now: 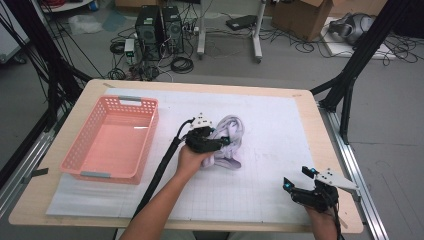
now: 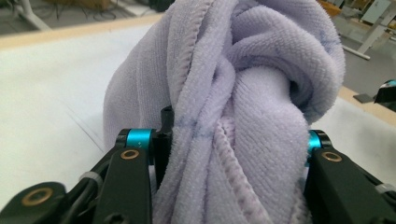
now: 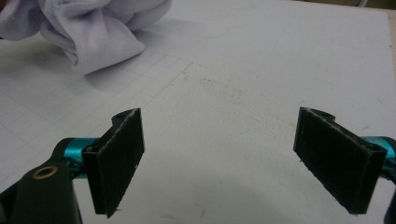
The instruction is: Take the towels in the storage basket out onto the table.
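High view: the left gripper (image 1: 220,141) sits near the middle of the surface (image 1: 280,130), its jaws closed on a bunched lavender towel (image 1: 231,131). The towel lies in a crumpled heap on the white gridded mat (image 1: 270,175) that covers most of the surface, just right of a pink plastic basket (image 1: 80,155). The basket stands at the left of the mat with nothing in it, apart from the towel.

The left gripper view shows the grip up close: thick twisted folds of the terry cloth (image 2: 243,116) rise between the two black jaws and press against both of them (the cloth hides the jaw tips, so how deep the bite goes cannot be told). The towel's hemmed edge runs down through the folds, and faint blue lines mark the fabric.

The right gripper (image 1: 300,181) hovers at the near right corner of the surface, well apart from the towel, held in the person's right hand (image 1: 322,220). In the right gripper view its jaws stand wide apart with only bare mat (image 3: 219,140) between them, their dark pads (image 3: 116,158) facing each other. One edge of the towel (image 3: 93,32) lies at the upper left of that view, resting on the mat.

Beyond the far edge of the surface, computer towers (image 1: 159,32), loose cables and a cardboard box (image 1: 305,15) sit on the floor.
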Demonstrator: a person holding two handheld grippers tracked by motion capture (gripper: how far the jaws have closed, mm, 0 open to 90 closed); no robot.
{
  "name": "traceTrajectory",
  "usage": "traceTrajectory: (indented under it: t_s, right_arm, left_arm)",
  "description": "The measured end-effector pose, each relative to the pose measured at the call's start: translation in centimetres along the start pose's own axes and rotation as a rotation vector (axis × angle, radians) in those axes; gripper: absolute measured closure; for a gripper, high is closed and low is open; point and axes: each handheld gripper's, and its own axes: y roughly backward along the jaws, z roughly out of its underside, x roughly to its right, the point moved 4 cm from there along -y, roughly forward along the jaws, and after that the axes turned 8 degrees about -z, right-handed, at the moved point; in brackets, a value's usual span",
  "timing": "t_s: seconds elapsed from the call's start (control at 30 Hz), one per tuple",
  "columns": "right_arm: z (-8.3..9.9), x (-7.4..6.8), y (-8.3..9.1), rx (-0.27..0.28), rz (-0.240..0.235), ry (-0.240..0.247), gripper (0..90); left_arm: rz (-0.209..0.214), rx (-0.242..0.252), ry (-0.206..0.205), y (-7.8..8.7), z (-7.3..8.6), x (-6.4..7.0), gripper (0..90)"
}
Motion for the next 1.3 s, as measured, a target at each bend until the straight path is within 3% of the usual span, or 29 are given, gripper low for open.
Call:
traceTrajectory:
  t_s: [0.07, 0.13, 0.17, 0.2, 0.37, 0.47, 0.53, 0.6, 0.7, 0.73, 0.87, 1.0, 1.13, 1.3]
  right_arm:
    - [0.0, 0.0, 0.0, -0.003, 0.0, 0.0, 15.0]
    - [0.1, 0.0, 0.0, -0.007, -0.001, 0.001, 15.0]
    - [0.1, 0.0, 0.0, -0.007, -0.001, 0.001, 15.0]
    - [0.1, 0.0, 0.0, -0.011, -0.001, 0.001, 15.0]
    - [0.2, -0.1, -0.1, -0.015, 0.001, 0.001, 15.0]
    - [0.1, -0.1, -0.1, -0.016, 0.002, 0.0, 15.0]
    - [0.2, -0.2, -0.1, -0.017, 0.005, 0.0, 15.0]
    - [0.2, -0.1, -0.1, -0.016, 0.005, 0.0, 15.0]
    - [0.2, -0.2, -0.1, -0.02, 0.006, -0.003, 15.0]
    - [0.2, -0.2, -0.1, -0.02, 0.006, 0.002, 15.0]
    - [0.2, -0.3, -0.1, -0.022, 0.009, -0.002, 15.0]
    - [0.2, -0.3, -0.1, -0.021, 0.009, 0.001, 15.0]
    - [0.2, -0.6, -0.4, -0.027, 0.005, 0.006, 15.0]
    - [0.1, -0.8, -0.7, -0.036, 0.003, 0.022, 15.0]
  left_arm:
    - [-0.001, -0.025, 0.018, -0.4, 0.4, -0.1, 51.4]
    - [-0.01, -0.025, 0.034, -0.2, 0.2, -0.4, 42.2]
    - [-0.02, -0.022, 0.033, 0.1, 0.0, -0.5, 42.2]
    - [-0.033, -0.017, 0.028, 0.5, -0.2, -0.7, 34.7]
    - [-0.108, 0.039, 0.021, 3.0, -0.5, -2.1, 27.7]
    - [-0.117, 0.05, 0.035, 4.2, 0.0, -2.6, 26.9]
    - [-0.119, 0.04, 0.02, 5.0, 0.5, -2.6, 27.2]
    - [-0.16, 0.058, -0.018, 6.3, 0.8, -2.5, 28.7]
    - [-0.158, 0.067, -0.024, 7.1, 1.0, -2.4, 28.6]
    - [-0.154, 0.088, -0.018, 8.2, 1.1, -2.4, 28.7]
    - [-0.15, 0.114, -0.014, 9.9, 1.6, -2.4, 28.7]
    - [-0.142, 0.13, 0.009, 12.0, 3.6, -2.5, 29.1]
    - [-0.148, 0.119, 0.002, 12.7, 5.0, -2.6, 29.1]
    - [-0.151, 0.128, -0.019, 13.4, 5.2, -2.4, 29.4]
